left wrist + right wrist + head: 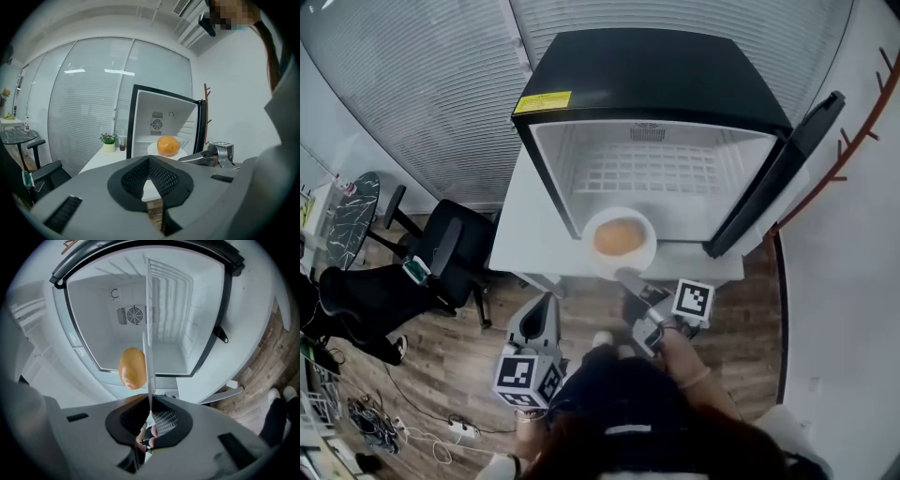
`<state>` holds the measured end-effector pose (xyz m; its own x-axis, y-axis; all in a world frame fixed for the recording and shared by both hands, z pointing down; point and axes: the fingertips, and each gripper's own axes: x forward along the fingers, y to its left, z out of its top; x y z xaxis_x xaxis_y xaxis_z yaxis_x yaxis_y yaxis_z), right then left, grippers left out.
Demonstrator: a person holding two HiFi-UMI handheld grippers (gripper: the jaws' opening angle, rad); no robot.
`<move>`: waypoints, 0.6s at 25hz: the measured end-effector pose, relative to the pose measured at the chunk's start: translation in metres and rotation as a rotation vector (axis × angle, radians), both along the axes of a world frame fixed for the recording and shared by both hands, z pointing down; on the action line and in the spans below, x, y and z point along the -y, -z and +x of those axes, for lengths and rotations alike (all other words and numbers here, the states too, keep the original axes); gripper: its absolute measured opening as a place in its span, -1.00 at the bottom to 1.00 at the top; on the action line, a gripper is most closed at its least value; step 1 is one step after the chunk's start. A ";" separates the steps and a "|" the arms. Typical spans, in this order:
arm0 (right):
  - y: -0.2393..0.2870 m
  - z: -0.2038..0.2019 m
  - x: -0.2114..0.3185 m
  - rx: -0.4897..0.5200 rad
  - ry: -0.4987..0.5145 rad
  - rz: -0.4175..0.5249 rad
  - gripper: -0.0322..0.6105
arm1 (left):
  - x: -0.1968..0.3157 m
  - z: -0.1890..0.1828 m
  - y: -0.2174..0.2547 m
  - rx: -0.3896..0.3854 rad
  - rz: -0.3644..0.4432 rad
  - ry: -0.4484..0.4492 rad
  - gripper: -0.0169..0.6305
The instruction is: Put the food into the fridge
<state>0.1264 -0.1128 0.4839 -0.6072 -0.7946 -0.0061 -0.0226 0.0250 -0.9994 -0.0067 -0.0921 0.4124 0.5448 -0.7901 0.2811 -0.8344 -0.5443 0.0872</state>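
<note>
Nearest in the head view, your own hair and dark top fill the bottom edge and hide most of both arms. Your left gripper [542,305] hangs low at the left, over the wooden floor [441,375]. The hand holding it is lost under its marker cube. In its own view, the left gripper [149,158] has its jaws meeting at the tips with nothing between them.

Your right gripper [630,277] is further ahead, clamped on the near rim of the white plate [649,246]. The pads themselves are tucked under that rim. In its own view, the right gripper [150,401] sees the plate [149,357] edge-on as a thin white line. The food [618,236] is a round orange-brown lump in the middle of the plate. Whether it is a bun or a fruit is hard to say.

The plate sits right at the mouth of the open fridge [656,75], above the white table [520,234]. You can't tell whether it has crossed the threshold. The fridge door [778,178] swings out to the right and shows only edge-on. Further in lies a wire shelf [647,173]. The yellow label [543,102] on the fridge's top is too small to read.
</note>
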 end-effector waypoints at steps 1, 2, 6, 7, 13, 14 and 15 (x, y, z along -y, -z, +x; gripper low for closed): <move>0.001 0.003 0.002 0.001 -0.006 0.002 -0.86 | 0.001 0.001 -0.001 -0.001 -0.001 -0.004 -0.95; 0.003 0.006 0.004 0.003 -0.012 0.006 -0.86 | 0.003 0.003 -0.001 -0.003 -0.001 -0.007 -0.95; 0.009 0.017 0.011 0.008 -0.039 0.020 -0.86 | 0.014 0.012 -0.005 -0.010 -0.009 -0.027 -0.95; 0.010 0.020 0.013 0.005 -0.046 0.022 -0.86 | 0.017 0.015 -0.006 -0.012 -0.009 -0.035 -0.95; 0.017 0.039 0.028 -0.011 -0.091 0.038 -0.86 | 0.039 0.036 -0.002 -0.023 0.002 -0.092 -0.95; 0.018 0.043 0.031 -0.010 -0.099 0.040 -0.86 | 0.042 0.039 -0.001 -0.023 0.005 -0.101 -0.95; 0.020 0.046 0.034 -0.008 -0.108 0.041 -0.86 | 0.046 0.041 -0.001 -0.022 0.006 -0.109 -0.95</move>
